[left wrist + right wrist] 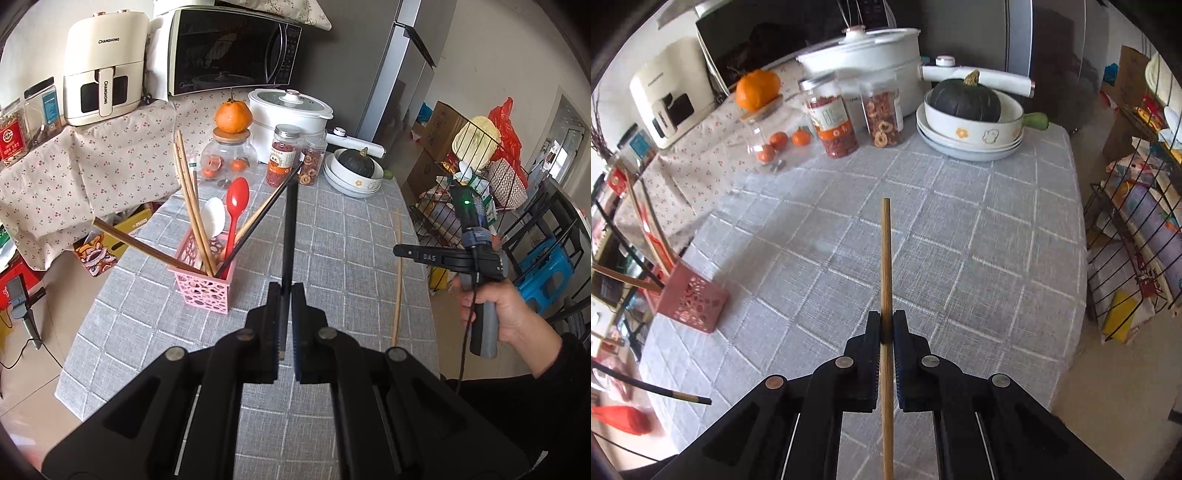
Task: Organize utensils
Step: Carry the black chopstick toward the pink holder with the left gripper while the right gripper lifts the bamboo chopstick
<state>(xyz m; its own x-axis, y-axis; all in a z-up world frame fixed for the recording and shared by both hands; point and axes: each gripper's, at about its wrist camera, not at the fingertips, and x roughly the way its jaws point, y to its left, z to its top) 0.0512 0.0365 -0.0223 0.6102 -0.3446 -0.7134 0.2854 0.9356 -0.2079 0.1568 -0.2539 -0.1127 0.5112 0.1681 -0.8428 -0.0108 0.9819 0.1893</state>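
The left tool [285, 295] clenches a slim black chopstick [290, 229]; the right tool [886, 325] clenches a light wooden chopstick [885, 258], the perforated pink plastic holder [692, 301] at its nine o'clock.

home kitchen: microwave [236, 51], fridge [402, 74]

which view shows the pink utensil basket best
The left wrist view. There the pink perforated plastic utensil basket stands sharp and unobstructed on the grey checked tablecloth, its contents plain: wooden chopsticks, a red spoon, a white spoon. The right wrist view catches the basket only at its distorted, blurred left edge.
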